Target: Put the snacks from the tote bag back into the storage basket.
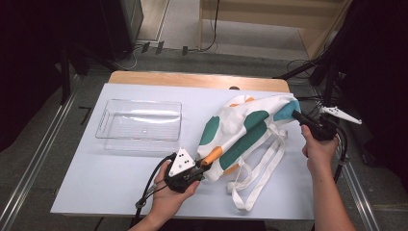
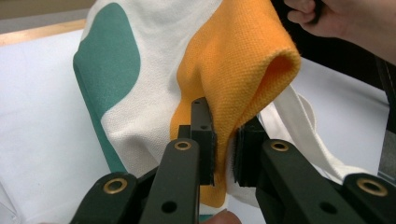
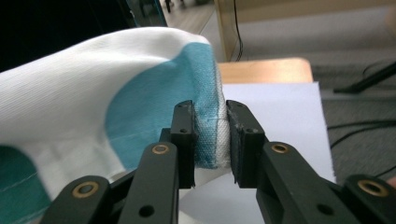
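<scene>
Left gripper [image 2: 223, 156]: fingers [image 2: 203, 140] clamped on an orange fold at the near corner of the tote bag [image 1: 245, 130], cloth pinched flat between the pads. In the high view this gripper [image 1: 204, 163] sits toward the near edge of the surface [image 1: 96, 183], about midway along it.

Right gripper [image 3: 211, 140]: fingers [image 3: 183, 135] clamped on a blue-patched hem at the bag's far corner. In the high view this gripper [image 1: 297, 115] is at the right edge of the surface.

The bag is white with green, orange and blue patches. It is stretched between the two grippers across the right half of the surface. Its white straps [image 1: 260, 168] trail toward the near edge.

A clear plastic tray [image 1: 139, 120] stands on the left half, apart from the bag.
</scene>
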A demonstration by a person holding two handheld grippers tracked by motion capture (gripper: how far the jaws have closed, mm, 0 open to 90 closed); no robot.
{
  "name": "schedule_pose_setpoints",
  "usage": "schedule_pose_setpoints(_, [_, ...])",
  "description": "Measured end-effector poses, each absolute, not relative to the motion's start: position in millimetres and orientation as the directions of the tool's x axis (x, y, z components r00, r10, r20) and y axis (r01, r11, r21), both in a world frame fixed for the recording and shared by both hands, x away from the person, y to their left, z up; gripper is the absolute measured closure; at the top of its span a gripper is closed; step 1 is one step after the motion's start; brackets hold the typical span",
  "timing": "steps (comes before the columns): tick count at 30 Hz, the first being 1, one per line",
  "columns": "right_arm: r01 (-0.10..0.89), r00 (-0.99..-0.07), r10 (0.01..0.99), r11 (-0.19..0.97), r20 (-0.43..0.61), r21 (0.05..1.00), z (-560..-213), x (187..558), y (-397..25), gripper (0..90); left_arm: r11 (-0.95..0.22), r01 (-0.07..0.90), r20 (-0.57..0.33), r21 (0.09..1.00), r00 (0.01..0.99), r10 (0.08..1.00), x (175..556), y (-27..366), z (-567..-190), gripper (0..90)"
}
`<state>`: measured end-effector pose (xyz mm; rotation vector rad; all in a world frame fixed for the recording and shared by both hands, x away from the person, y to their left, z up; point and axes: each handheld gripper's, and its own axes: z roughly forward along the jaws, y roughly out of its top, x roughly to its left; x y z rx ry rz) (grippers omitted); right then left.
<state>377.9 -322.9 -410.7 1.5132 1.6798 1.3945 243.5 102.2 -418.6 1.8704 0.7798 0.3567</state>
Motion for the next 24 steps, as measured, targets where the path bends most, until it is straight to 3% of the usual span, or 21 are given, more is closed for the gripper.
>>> schedule_pose_setpoints(4, [0.344,-0.274,0.94,-0.099,0.201,0.934,-397,349,-323,77.0,-0.219,0.322,-0.09,0.921,0.722,0.686,244,107,-407,83.0])
schedule_pose_setpoints(15, [0.174,-0.213,0.96,-0.147,0.183,0.974,-365,268,-336,77.1,-0.07,0.304,-0.162,0.95,0.672,0.722,281,128,-366,81.6])
schedule_pose_setpoints(18, [0.182,-0.207,0.968,-0.103,0.141,0.978,-372,250,-329,76.9,-0.054,0.367,-0.208,0.929,0.636,0.743,296,135,-374,77.9])
schedule_pose_setpoints(20, [0.244,-0.207,0.97,-0.075,0.128,0.967,-384,249,-325,76.5,-0.073,0.394,-0.21,0.916,0.628,0.749,300,137,-382,74.5])
schedule_pose_setpoints(22, [0.292,-0.219,0.964,-0.081,0.149,0.953,-396,252,-326,74.3,-0.091,0.399,-0.199,0.912,0.628,0.753,299,137,-385,70.7])
schedule_pose_setpoints(24, [0.305,-0.23,0.955,-0.114,0.189,0.946,-402,260,-331,50.4,-0.103,0.394,-0.182,0.913,0.62,0.763,295,137,-385,62.2])
